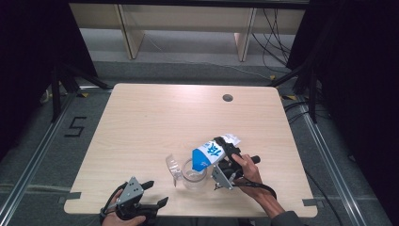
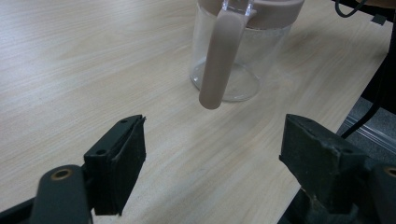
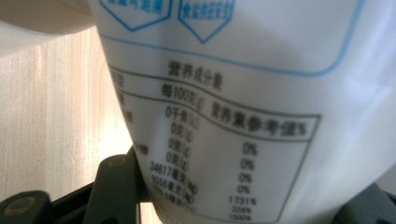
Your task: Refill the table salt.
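A white and blue printed pouch [image 1: 212,153] is held tilted, its blue end over the mouth of a clear jug [image 1: 194,175] standing near the table's front. My right gripper [image 1: 229,149] is shut on the pouch; up close its printed label [image 3: 233,93] sits between the jaws. The jug [image 2: 233,56] has a beige rim and a beige handle [image 2: 218,60] facing my left gripper [image 2: 215,144]. That left gripper [image 1: 156,192] is open and holds nothing, low at the front left edge, a short way from the jug.
The light wooden table [image 1: 141,122] has a round cable hole [image 1: 227,98] at the back right. Its front edge lies just below both hands. Metal rails and cables run along the floor on both sides, and wooden furniture legs stand behind.
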The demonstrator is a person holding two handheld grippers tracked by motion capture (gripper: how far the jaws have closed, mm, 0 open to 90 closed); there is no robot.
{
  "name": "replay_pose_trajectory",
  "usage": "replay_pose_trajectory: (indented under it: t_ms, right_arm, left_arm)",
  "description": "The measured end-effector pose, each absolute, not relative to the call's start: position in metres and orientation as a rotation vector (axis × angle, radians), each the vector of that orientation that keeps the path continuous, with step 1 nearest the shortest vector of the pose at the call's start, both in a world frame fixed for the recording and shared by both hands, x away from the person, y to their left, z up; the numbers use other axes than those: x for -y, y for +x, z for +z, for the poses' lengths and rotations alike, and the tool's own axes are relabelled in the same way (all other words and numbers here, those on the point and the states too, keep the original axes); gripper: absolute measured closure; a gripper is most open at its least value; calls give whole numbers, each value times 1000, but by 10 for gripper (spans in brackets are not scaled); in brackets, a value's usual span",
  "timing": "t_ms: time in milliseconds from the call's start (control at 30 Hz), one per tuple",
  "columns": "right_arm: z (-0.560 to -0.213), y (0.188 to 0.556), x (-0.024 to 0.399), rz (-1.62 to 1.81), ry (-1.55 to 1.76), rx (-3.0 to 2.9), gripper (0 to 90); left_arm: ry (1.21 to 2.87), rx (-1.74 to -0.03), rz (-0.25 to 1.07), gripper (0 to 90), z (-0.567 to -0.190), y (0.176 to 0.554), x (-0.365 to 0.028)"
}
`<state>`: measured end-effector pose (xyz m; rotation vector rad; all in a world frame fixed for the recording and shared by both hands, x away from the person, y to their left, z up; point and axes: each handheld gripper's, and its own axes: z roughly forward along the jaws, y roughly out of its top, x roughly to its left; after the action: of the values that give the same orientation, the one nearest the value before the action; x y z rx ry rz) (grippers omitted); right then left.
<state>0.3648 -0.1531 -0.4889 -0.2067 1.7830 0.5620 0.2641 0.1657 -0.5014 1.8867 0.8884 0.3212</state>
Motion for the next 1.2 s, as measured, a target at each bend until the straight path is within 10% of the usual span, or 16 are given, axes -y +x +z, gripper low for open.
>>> replay_pose_trajectory:
  t_ms: [1200]
  right_arm:
    - [-488, 361, 149, 494, -256, -1738, 465]
  left_arm:
    - [1906, -872, 333, 218, -501, 264, -166]
